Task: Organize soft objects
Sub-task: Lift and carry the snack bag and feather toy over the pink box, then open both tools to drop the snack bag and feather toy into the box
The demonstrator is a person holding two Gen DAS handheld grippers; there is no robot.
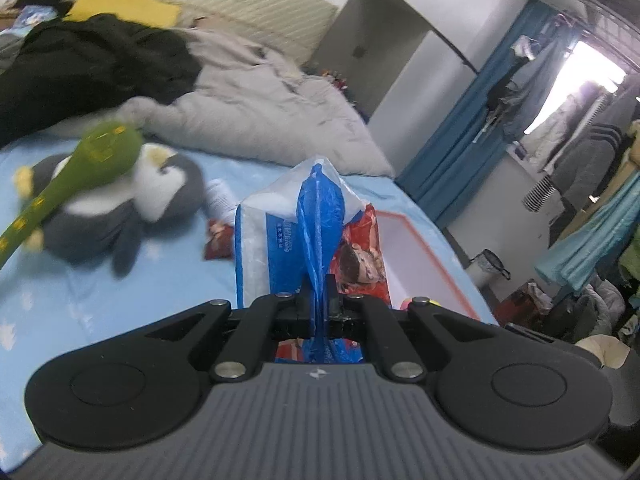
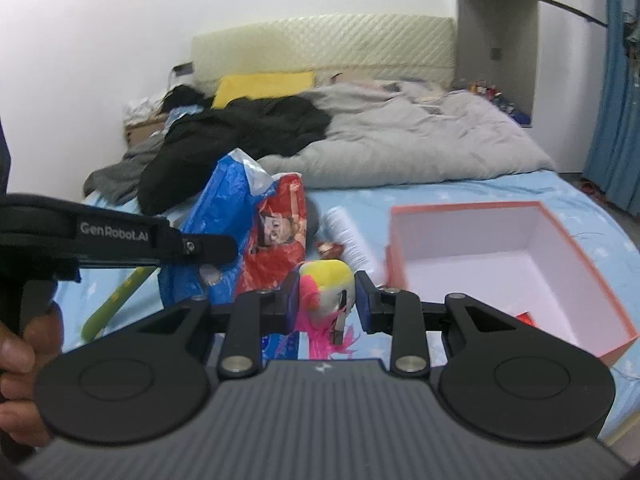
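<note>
1. Left gripper (image 1: pixel 319 300) pinches blue bag (image 1: pixel 320 216) by its top, above the bed (image 1: pixel 100 300).
2. Right gripper (image 2: pixel 326 300) clamps plush toy (image 2: pixel 326 280), beside open box (image 2: pixel 500 256).
3. Penguin (image 1: pixel 132 208) lies on bed, green plush (image 1: pixel 80 168) across it.

My right gripper (image 2: pixel 325 306) clamps a small plush toy (image 2: pixel 326 286), yellow and grey with pink fringe hanging below my fingers (image 2: pixel 365 300). To its left, my left gripper (image 2: pixel 192 248) reaches in from the side, beside a blue plastic bag (image 2: pixel 224 208) and a red printed packet (image 2: pixel 280 228), my hand (image 2: pixel 24 360) on its handle. An open pink-rimmed box (image 2: pixel 560 320) sits on the light blue bedsheet (image 2: pixel 440 196) to the right, with a white roll (image 2: pixel 350 236) between packet and box.
</note>
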